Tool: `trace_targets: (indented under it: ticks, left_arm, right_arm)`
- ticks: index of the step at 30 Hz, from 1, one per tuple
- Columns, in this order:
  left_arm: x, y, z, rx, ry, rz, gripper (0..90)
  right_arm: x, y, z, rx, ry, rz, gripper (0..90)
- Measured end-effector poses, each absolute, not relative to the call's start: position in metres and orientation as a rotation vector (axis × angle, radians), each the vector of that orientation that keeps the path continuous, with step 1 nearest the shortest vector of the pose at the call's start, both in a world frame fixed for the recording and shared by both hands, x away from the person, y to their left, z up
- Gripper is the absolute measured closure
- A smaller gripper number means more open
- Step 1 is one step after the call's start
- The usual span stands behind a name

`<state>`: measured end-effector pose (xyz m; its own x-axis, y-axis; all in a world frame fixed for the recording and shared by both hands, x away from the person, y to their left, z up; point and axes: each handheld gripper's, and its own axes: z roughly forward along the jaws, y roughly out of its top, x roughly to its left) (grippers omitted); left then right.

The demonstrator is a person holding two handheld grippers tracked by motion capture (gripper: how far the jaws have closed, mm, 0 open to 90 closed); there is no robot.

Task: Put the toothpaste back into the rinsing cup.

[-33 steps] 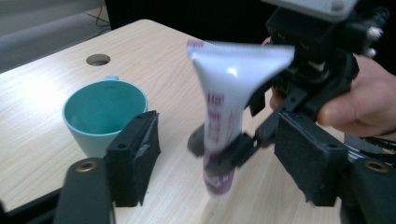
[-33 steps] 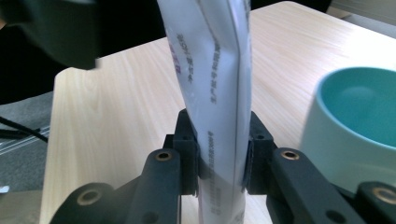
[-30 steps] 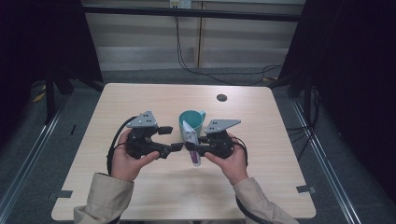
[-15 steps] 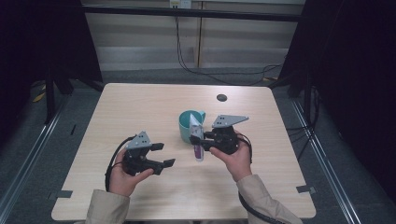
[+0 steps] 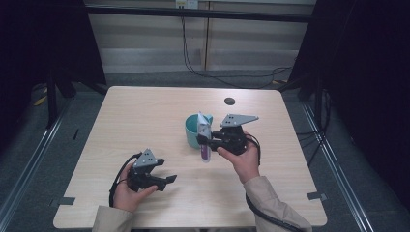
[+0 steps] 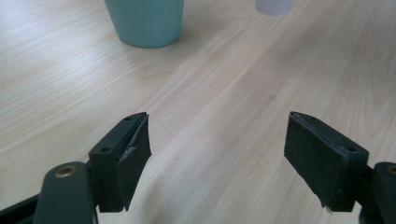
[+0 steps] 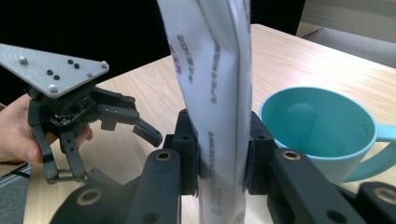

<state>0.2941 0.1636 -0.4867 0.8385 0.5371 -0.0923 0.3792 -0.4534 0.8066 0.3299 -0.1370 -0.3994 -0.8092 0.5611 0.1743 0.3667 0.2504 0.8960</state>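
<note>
— Where's the tube (image 5: 205, 140)?

— My right gripper (image 5: 209, 141) has it pinched across the flat middle, upright beside the teal cup (image 5: 192, 131). It's light, soft and slick, I'd guess, so a grip near the stiffer cap end is safer.

— And the left gripper (image 5: 164, 180)?

— Its jaws have just been opening, nothing between them, low over the table (image 5: 145, 111).

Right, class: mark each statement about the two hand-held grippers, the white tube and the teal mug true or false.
1. The right gripper clamps a white plastic tube with purple print. True.
2. The left gripper holds the teal ceramic mug. False: its jaws are open and have just been opening, nothing between them.
3. The mug lies tipped over. False: it stands upright.
4. The light wooden table has a dark round hole. True.
</note>
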Motion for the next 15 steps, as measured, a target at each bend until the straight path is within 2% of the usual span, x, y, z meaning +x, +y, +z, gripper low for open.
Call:
trace_targets:
  ticks: [5,15]
  left_arm:
    - [0.293,0.167,-0.490,2.127,0.658,0.269,22.2]
    - [0.291,0.174,-0.500,2.153,0.685,0.288,21.0]
  right_arm:
    - [0.332,-0.134,-0.398,0.878,2.332,1.605,71.5]
    - [0.338,-0.131,-0.386,0.870,2.321,1.594,71.4]
